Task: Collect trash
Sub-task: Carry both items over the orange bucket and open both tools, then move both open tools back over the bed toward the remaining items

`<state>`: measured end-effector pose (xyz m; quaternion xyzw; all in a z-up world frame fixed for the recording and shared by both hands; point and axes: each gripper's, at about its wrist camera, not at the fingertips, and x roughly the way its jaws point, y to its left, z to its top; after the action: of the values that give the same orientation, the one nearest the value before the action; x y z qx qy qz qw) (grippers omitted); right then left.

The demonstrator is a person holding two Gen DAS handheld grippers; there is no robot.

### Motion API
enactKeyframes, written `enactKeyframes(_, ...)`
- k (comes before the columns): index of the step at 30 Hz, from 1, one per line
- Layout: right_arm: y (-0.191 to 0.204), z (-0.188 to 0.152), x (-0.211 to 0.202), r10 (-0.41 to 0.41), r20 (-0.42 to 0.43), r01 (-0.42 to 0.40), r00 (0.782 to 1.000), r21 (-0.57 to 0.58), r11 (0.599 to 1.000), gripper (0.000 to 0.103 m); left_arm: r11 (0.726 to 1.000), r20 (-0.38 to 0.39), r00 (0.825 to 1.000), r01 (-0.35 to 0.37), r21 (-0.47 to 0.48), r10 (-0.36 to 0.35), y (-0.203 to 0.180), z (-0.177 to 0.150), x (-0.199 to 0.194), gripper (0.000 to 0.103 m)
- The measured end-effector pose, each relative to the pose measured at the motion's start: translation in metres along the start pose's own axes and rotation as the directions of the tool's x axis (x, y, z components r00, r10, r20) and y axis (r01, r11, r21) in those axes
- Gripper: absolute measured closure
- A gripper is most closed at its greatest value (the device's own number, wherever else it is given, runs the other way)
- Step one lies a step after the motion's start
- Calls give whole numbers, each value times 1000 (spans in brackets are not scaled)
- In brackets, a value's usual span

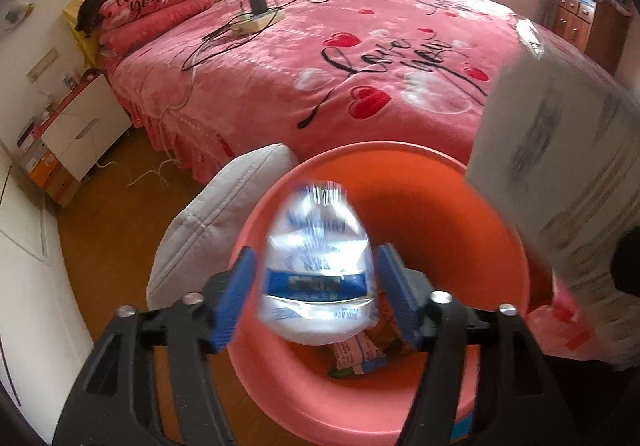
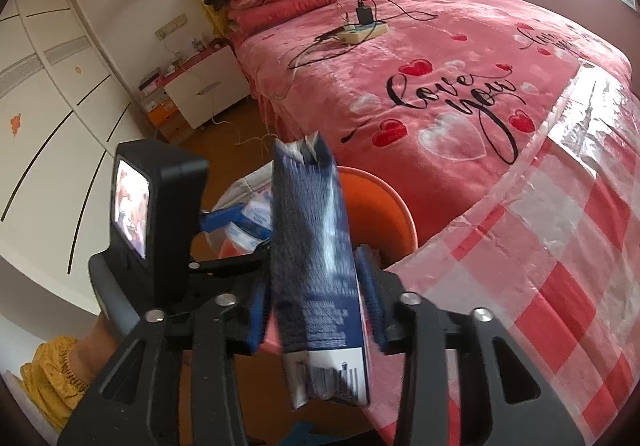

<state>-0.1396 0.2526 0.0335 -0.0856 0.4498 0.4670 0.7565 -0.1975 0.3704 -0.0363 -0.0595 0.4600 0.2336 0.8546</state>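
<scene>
An orange bin (image 1: 460, 206) stands on the floor at the foot of the bed, with wrappers (image 1: 360, 360) at its bottom. My left gripper (image 1: 316, 294) is open over the bin. A blurred clear plastic bottle with a blue label (image 1: 318, 266) hangs between its blue fingers, which stand apart from it. My right gripper (image 2: 318, 310) is shut on a dark blue carton (image 2: 310, 246), held upright beside the bin (image 2: 380, 214). The carton shows blurred at the right of the left wrist view (image 1: 560, 150). The left gripper and bottle show in the right wrist view (image 2: 244, 222).
A pink "love you" bed (image 1: 360, 58) fills the room behind the bin, with a power strip and cables (image 1: 256, 20) on it. A grey cushion (image 1: 212, 222) leans left of the bin. A red checked plastic sheet (image 2: 560, 246) lies at right. Nightstand (image 1: 80, 126) and wardrobe stand left.
</scene>
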Motion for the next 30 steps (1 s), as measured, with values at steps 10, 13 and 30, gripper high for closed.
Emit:
enactKeyframes(10, -28, -13, -32, -46, 100, 37, 994, 86, 996, 13, 999, 0, 999, -41, 14, 41, -3, 0, -2, 17)
enactKeyframes(13, -37, -20, -43, -86, 128, 73, 988, 102, 992, 12, 999, 4, 999, -48, 25, 48, -7, 1, -5, 16)
enactKeyframes(30, -102, -65, -83, -154, 181, 97, 971, 288, 953, 10, 990, 75, 994, -83, 117, 74, -56, 17, -39, 13)
